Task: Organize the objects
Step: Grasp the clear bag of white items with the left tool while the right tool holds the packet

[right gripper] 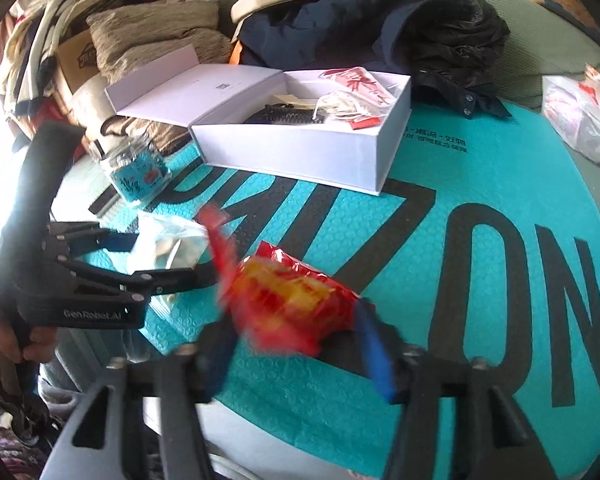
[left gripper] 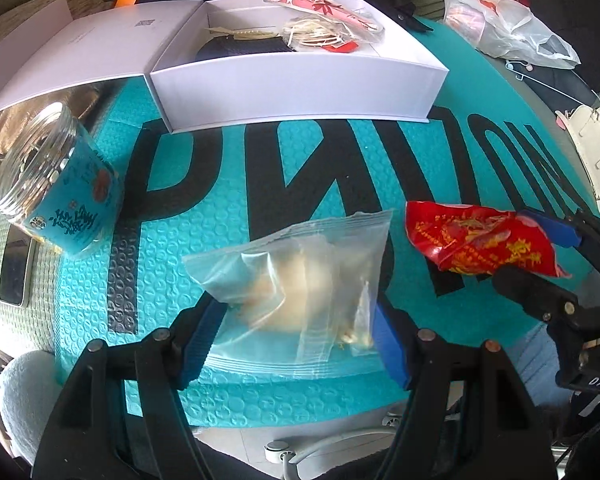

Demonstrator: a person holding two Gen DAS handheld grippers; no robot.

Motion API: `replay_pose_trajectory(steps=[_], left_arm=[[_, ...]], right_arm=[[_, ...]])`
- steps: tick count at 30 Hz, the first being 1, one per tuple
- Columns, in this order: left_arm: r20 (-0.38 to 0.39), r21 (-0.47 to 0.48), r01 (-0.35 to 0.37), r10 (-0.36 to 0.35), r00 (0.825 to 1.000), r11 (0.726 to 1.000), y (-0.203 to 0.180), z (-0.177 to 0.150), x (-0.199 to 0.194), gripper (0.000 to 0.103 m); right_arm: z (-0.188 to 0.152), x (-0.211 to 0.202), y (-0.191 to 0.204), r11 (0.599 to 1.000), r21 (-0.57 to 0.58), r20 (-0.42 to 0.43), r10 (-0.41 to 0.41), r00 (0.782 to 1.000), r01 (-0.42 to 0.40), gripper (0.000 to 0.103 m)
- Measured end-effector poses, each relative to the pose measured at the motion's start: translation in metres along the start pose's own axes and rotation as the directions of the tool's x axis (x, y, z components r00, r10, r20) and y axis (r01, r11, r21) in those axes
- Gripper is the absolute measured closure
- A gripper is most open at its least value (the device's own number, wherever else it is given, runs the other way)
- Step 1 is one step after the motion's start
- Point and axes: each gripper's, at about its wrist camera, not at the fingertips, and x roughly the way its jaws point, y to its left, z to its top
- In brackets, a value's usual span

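While the left gripper [left gripper: 292, 332] clamps the clear bag [left gripper: 300, 276] and the right gripper [right gripper: 296, 344] the red packet [right gripper: 292, 300], the white box [left gripper: 300, 88] lies ahead, nearer the left.

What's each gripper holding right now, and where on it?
The left gripper grips the clear zip bag by its lower sides. The right gripper grips the red packet by one end.
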Motion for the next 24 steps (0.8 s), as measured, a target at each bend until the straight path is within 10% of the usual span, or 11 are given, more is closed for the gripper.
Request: replay_pose_trajectory(steps=[15,24], left_arm=[[0.028,0.023,-0.026,0.025,0.999,0.999,-0.002,0.004,0.006,0.028],[0.044,0.029,-0.027,0.026,0.999,0.999,-0.005,0.004,0.009,0.028]], right_arm=[[0.007,0.033,0.044,0.901,-0.418,0.010,-0.128,0.992,0.121,0.027],[0.008,0.044,0.036,0.938,-0.337,-0.043,-0.102,0.994,0.082,0.036]])
